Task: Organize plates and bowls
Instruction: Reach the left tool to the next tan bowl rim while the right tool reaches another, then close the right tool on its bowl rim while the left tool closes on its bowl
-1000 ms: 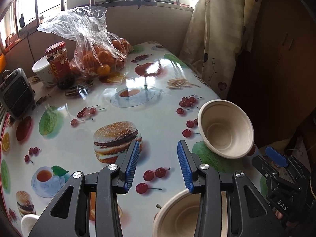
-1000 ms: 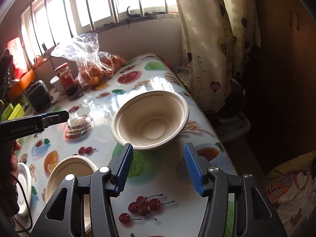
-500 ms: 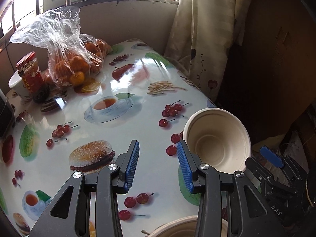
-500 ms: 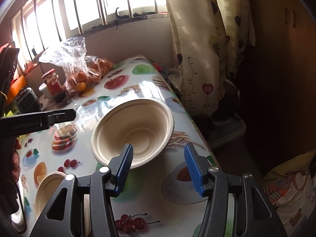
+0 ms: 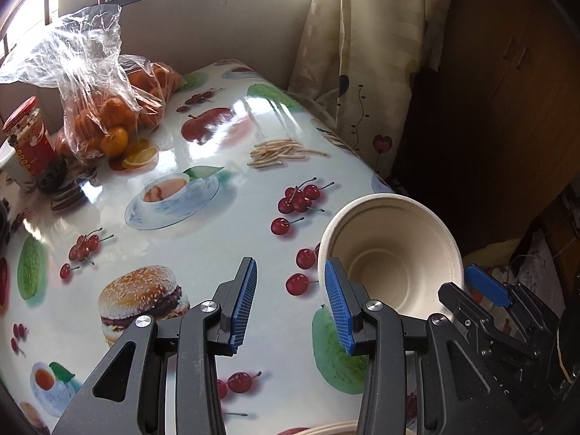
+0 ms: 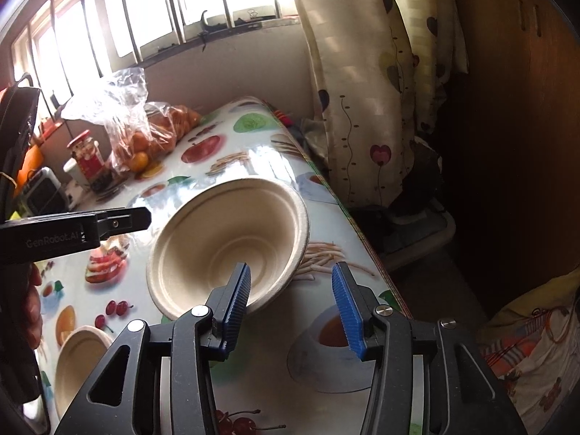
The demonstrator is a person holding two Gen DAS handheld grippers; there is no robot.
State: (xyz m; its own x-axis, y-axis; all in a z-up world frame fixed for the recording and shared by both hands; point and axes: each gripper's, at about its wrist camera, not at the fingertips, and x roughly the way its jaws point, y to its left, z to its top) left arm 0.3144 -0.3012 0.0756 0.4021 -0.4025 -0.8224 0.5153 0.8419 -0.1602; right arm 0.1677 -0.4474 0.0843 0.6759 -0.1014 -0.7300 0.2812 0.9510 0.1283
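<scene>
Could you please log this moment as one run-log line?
right gripper: open, at bowl rim | left gripper: open, empty | second bowl: on table

A glossy printed cloth — burgers, cherries, teacups, apples — is spread over the bench (image 5: 203, 239). At its far end a clear plastic bag of oranges (image 5: 108, 108) is set, with a red-lidded jar (image 5: 27, 145) just beside it and a white cup (image 5: 9, 166) partly hidden behind the jar. A small grey appliance (image 6: 45, 195) is seen near the jar in the right wrist view. A heart-patterned curtain (image 5: 359, 58) is hung beside the barred window (image 6: 145, 18) — a dark wooden cabinet (image 5: 507, 90) is seen beyond it.
</scene>
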